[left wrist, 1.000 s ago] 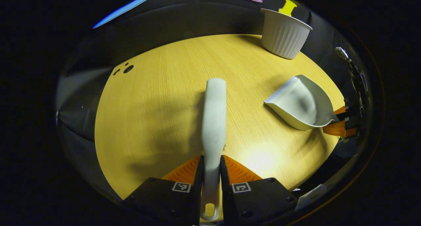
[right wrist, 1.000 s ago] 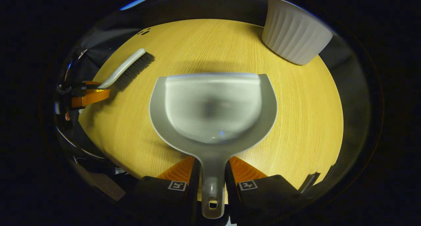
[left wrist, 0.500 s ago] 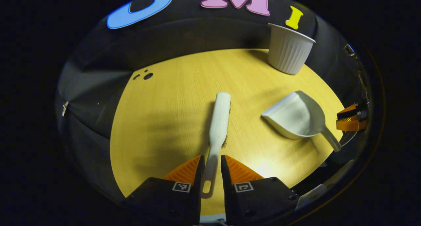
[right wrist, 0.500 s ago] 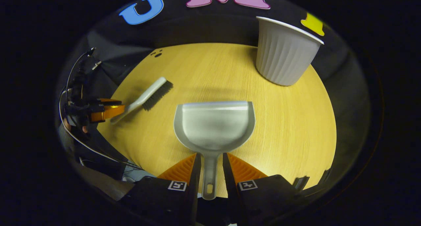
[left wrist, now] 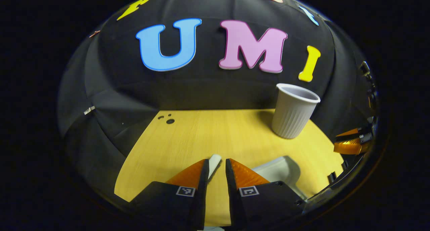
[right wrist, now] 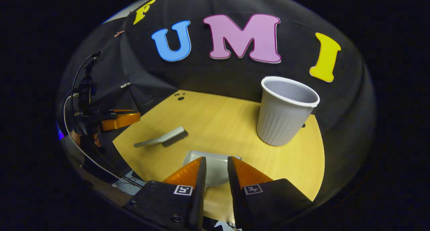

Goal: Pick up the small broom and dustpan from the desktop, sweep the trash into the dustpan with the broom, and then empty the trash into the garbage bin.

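The small grey broom [right wrist: 161, 140] lies flat on the round wooden table [right wrist: 218, 120], bristles down, left of the grey dustpan [right wrist: 215, 172]. In the left gripper view the broom's tip [left wrist: 213, 165] pokes out just beyond my left gripper [left wrist: 215, 160], whose fingers stand slightly apart and open with nothing between them. The dustpan [left wrist: 278, 170] rests on the table to its right. My right gripper [right wrist: 215, 158] hovers above the dustpan, open and holding nothing. The white ribbed garbage bin [right wrist: 284, 113] stands upright at the back right.
The left gripper [right wrist: 121, 120] and the hand holding it sit off the table's left edge in the right gripper view. The right gripper [left wrist: 351, 142] shows past the table's right edge. Black cloth walls close in behind the table. Small dark holes [left wrist: 169, 120] mark the back left.
Both grippers have let go of the broom and dustpan handles and pulled back and up. Broom and dustpan now lie on the table; more wall shows.
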### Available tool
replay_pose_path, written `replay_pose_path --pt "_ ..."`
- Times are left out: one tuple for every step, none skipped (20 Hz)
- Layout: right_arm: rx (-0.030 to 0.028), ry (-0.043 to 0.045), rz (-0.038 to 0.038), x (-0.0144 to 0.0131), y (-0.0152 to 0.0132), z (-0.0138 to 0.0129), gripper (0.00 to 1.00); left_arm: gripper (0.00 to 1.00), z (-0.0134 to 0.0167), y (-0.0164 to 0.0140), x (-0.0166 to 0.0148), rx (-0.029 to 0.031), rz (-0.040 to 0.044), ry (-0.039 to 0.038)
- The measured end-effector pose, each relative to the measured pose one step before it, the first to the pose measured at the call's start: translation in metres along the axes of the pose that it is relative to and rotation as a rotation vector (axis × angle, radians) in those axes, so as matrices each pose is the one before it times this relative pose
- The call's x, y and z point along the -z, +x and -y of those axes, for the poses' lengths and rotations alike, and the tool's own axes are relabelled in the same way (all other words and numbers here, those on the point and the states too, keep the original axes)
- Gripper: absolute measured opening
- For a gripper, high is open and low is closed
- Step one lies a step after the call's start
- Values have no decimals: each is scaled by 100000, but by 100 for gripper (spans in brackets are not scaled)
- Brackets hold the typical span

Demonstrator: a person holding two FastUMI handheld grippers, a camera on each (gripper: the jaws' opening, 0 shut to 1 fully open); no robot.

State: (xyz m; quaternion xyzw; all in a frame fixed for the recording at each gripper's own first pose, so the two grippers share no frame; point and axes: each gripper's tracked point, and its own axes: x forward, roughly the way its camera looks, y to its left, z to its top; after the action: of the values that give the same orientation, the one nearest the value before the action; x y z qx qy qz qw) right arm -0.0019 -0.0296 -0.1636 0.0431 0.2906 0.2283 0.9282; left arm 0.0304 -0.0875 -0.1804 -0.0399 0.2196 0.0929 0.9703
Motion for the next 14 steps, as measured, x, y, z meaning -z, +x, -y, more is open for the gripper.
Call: replay_pose_path --pt "-1231 -1853 4448 -1042 -648 342 40 33 1132 -942 -1191 -407 4152 -803" --pt "-1261 -1298 3566 -639 -568 282 39 33 919 -737 -980 -320 3728 -923" --pt "-1796 -1565 3025 -627 -307 54 39 29 889 -936 -633 -83 2551 -1229" --pt "-1820 -1513 2413 -434 -74 163 39 29 915 -840 -627 -742 1924 -937" --pt "-1945 -1101 1656 -205 -103 -219 40 32 773 -518 -438 -939 1248 -265" --pt "-1500 -1109 1167 -418 -330 90 40 32 858 -432 79 -990 422 127" --pt "-1425 -1041 585 -68 -29 62 40 32 606 -388 134 -1437 -315 396" --pt "-1484 -694 -247 194 13 4 39 32 594 -142 128 -989 80 -4" --pt "-1584 -445 -423 97 104 -107 39 36 596 -471 42 -352 191 -298" --pt "-1182 -872 -326 199 187 -39 39 32 539 -593 110 -457 304 -349" --pt "-1017 -826 -541 107 143 -48 40 36 413 -492 260 -464 95 -250" --pt "-1080 -563 22 -100 15 -194 40 33 241 -441 212 -246 -199 19" --pt "-1273 -430 36 -99 45 -231 40 33 51 -295 194 -778 60 502" --pt "-1046 -722 -84 87 83 -220 40 32 -68 -233 -45 -988 251 569"
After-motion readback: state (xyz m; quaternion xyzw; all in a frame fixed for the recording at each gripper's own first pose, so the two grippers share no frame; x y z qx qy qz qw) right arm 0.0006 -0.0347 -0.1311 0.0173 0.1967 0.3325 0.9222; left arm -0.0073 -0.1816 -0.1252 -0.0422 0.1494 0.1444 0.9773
